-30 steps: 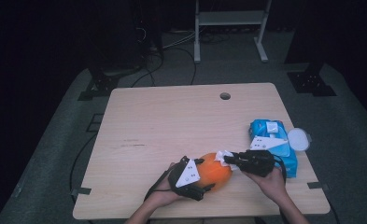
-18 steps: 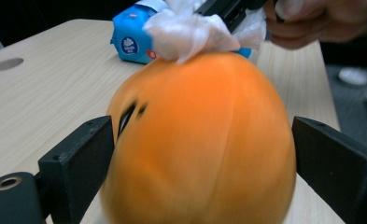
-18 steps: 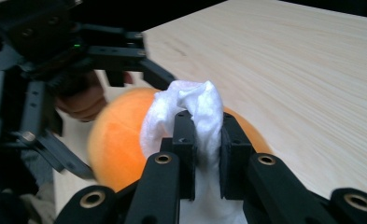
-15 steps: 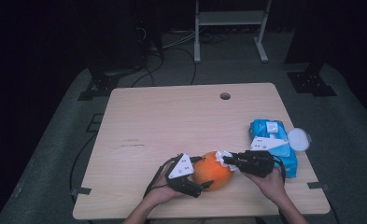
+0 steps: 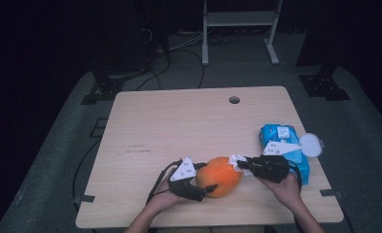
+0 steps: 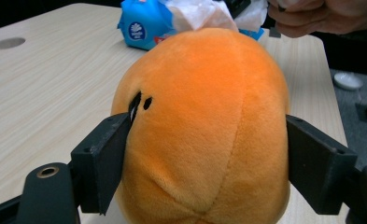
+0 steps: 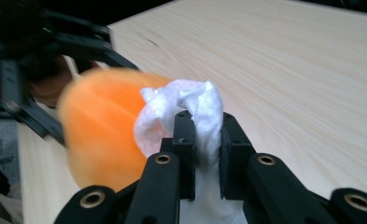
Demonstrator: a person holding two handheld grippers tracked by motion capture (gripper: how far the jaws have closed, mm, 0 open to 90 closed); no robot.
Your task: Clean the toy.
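A round orange plush toy (image 5: 221, 175) lies near the table's front edge. My left gripper (image 5: 205, 183) grips it from the left; its jaws have just been closing, and in the left gripper view both pads press into the plush toy (image 6: 204, 126). From the right, my right gripper (image 5: 242, 164) is shut on a crumpled white wipe (image 5: 236, 160) and holds it against the toy's right side. In the right gripper view the wipe (image 7: 190, 100) bulges out between the closed jaws and touches the blurred orange toy (image 7: 97, 130).
A blue pack of wipes (image 5: 281, 141) lies at the table's right edge just behind my right hand, with a round white lid (image 5: 310, 144) beside it. The wooden table (image 5: 179, 121) has a cable hole (image 5: 234, 100) near its far edge.
My left gripper has slid a little to the left along the toy and its jaws have tightened on it. The right gripper keeps the wipe against the toy.
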